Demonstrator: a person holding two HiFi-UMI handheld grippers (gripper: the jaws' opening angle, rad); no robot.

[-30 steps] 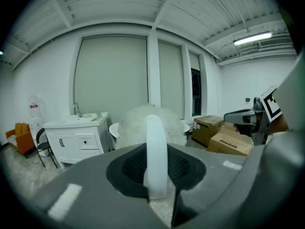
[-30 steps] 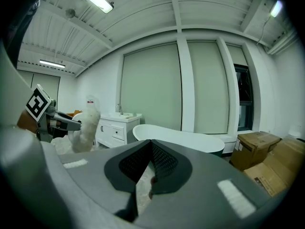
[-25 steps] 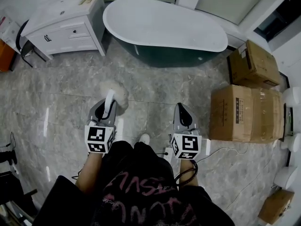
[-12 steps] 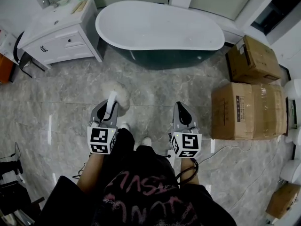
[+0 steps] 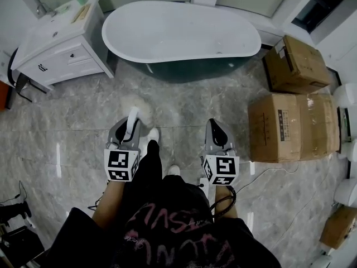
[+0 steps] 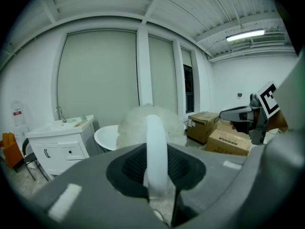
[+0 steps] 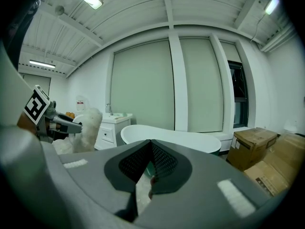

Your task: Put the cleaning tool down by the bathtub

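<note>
The cleaning tool [image 5: 135,110] is a fluffy white duster with a pale handle [image 6: 155,151]. My left gripper [image 5: 128,132] is shut on that handle, and the fluffy head [image 6: 147,124] sticks out ahead of the jaws. My right gripper [image 5: 216,132] is shut with nothing between its jaws. The white bathtub [image 5: 181,32] with a dark green outer wall lies ahead on the floor, also in the left gripper view as a white tub [image 6: 106,136] and in the right gripper view as a long tub [image 7: 171,137]. Both grippers hang above the grey marble floor, short of the tub.
A white vanity cabinet [image 5: 56,41] with a sink stands left of the tub. Cardboard boxes [image 5: 293,124] are stacked at the right, with white rolls [image 5: 347,113] beyond them. A cable [image 5: 273,169] trails across the floor. The person's shoe [image 5: 153,134] steps forward between the grippers.
The view has shifted forward and the tub sits closer and more central. A foot has stepped ahead between the grippers. Both grippers keep their hold and posture.
</note>
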